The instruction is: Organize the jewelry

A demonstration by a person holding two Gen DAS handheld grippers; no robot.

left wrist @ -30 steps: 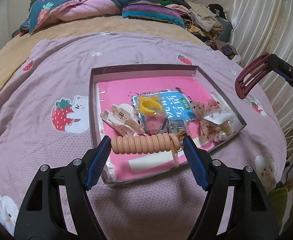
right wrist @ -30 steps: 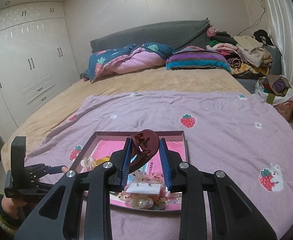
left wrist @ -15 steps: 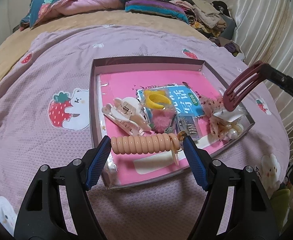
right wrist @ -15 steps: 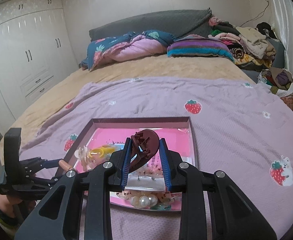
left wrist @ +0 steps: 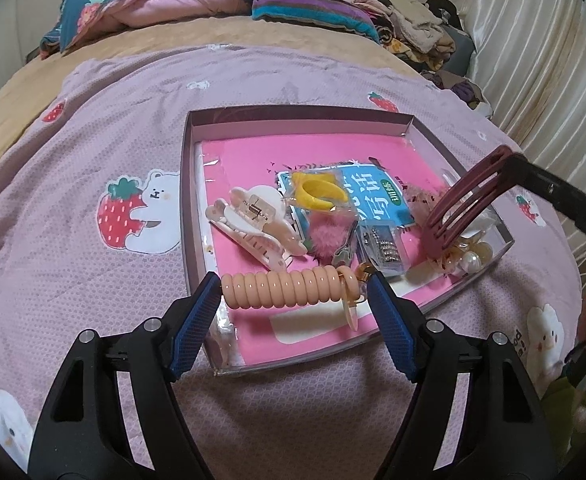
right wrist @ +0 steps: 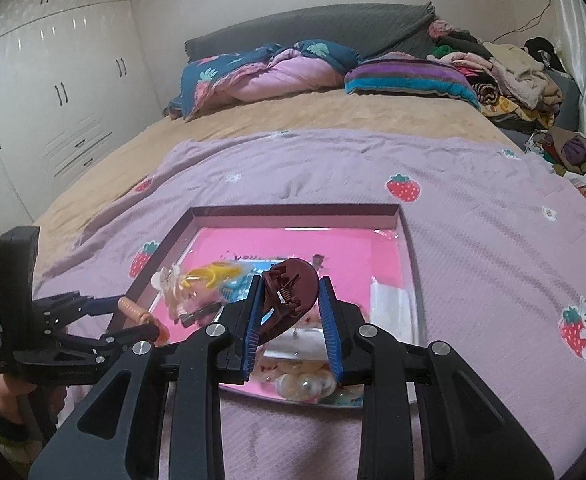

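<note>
A shallow tray (left wrist: 293,114) with a pink floor lies on the lilac bedspread and holds hair accessories. My left gripper (left wrist: 295,292) is shut on a peach spiral hair tie (left wrist: 289,290), held over the tray's near edge. My right gripper (right wrist: 291,308) is shut on a maroon claw clip (right wrist: 291,292), held over the tray's near right part. The clip's teeth (left wrist: 459,206) point down, just above a pearl and sequin piece (left wrist: 467,256). The left gripper also shows in the right wrist view (right wrist: 133,314).
In the tray lie a cream claw clip (left wrist: 253,224), a yellow ring (left wrist: 319,194) on a blue packet (left wrist: 373,196), a pink pom-pom (left wrist: 327,234) and a rhinestone clip (left wrist: 383,246). Pillows (right wrist: 261,74) and piled clothes (right wrist: 505,76) lie at the bed's head. Wardrobes (right wrist: 49,112) stand at the left.
My right gripper has brought the maroon claw clip down and in over the tray's right side. My left gripper has moved slightly forward over the tray edge, still gripping the hair tie.
</note>
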